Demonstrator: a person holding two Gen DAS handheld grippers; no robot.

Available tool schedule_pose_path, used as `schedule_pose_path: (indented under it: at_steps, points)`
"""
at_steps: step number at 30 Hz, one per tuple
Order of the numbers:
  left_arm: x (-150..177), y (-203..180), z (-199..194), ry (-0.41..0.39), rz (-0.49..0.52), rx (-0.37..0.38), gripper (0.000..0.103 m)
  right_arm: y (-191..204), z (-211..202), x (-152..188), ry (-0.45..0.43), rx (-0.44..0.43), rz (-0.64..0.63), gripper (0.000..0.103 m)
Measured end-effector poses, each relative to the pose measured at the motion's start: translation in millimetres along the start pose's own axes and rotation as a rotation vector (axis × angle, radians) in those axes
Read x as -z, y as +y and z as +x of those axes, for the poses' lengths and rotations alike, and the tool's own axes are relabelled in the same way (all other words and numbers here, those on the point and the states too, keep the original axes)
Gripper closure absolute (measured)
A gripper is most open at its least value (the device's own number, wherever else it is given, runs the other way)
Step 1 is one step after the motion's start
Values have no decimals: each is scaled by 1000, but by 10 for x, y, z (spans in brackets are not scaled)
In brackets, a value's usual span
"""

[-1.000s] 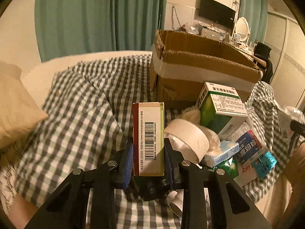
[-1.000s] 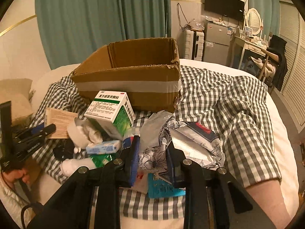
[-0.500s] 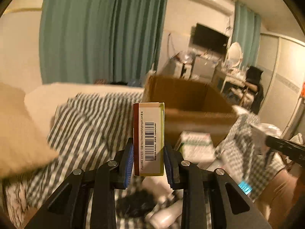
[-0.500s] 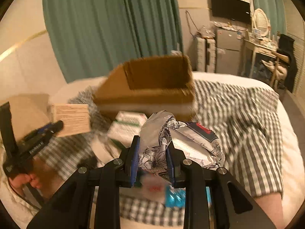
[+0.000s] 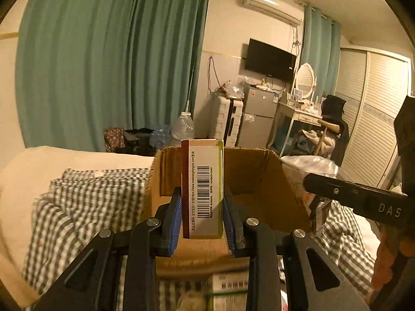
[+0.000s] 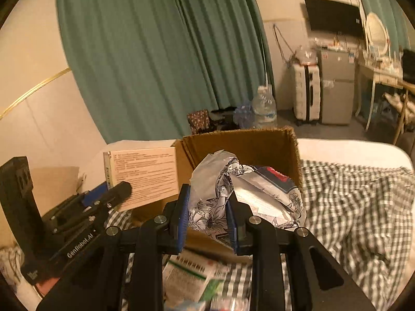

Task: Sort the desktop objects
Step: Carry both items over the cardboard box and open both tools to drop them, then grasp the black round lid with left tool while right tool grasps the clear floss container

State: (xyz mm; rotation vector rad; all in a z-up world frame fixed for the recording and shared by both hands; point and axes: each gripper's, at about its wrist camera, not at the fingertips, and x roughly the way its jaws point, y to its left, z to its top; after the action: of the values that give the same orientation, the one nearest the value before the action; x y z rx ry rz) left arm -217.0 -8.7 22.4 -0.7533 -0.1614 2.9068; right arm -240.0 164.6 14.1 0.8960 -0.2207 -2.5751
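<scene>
My left gripper grasps a barcoded box, upright, over the cardboard carton at twelve o'clock. My right gripper clamps a crumpled floral packet there too. I should clear the rim, then release low.

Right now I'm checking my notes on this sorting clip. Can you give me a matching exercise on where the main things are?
Things:
1. barcode box
2. crumpled floral packet
3. cardboard box
4. suitcase

Places:
A. on the checked bedspread
B. clamped in the right gripper
C. on the floor beside the small fridge
D. clamped in the left gripper

Pairs: 1-D, 2-B, 3-A, 4-C
</scene>
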Motion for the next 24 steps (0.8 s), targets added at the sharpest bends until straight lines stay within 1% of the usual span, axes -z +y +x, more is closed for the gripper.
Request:
schedule_pose_path:
  at_steps: [2,3,5,6,7,8,9,10,11,12,15,17,19,21,24]
  points:
    - [-5,9,174,10,2,10,74,-76,124,-65,-3,-6,3,78]
    - [9,7,225,14,3,9,74,-95,166,-87,-5,-3,0,73]
    - [22,21,309,24,1,-5,73,-125,254,-165,-22,3,-2,68]
    - [24,30,334,29,-4,-7,70,-130,274,-188,-28,3,1,56]
    - [27,42,344,33,-10,-11,61,-135,286,-223,-34,6,7,45]
    - [36,35,329,32,-14,-10,52,-142,245,-251,-53,20,20,42]
    - [35,39,289,24,-17,-19,31,-137,194,-260,-63,22,26,42]
    - [55,36,230,10,-20,-43,19,-122,113,-271,-79,19,29,41]
    - [58,31,140,-14,-21,-72,18,-90,33,-270,-92,19,28,41]
    - [61,28,33,-33,-18,-86,17,-73,-33,-284,-100,24,24,40]
    - [62,35,-237,-26,-10,-101,16,49,-344,-272,-124,49,-2,40]
    - [95,43,-467,-25,-5,-124,9,159,-605,-212,-134,67,-30,40]
    - [159,33,-718,-30,7,-133,1,277,-848,-80,-133,95,-65,40]
    - [242,56,-962,-40,26,-148,0,367,-1008,38,-124,115,-84,40]
    - [420,43,-1230,-23,46,-172,0,451,-1205,328,-107,140,-110,39]
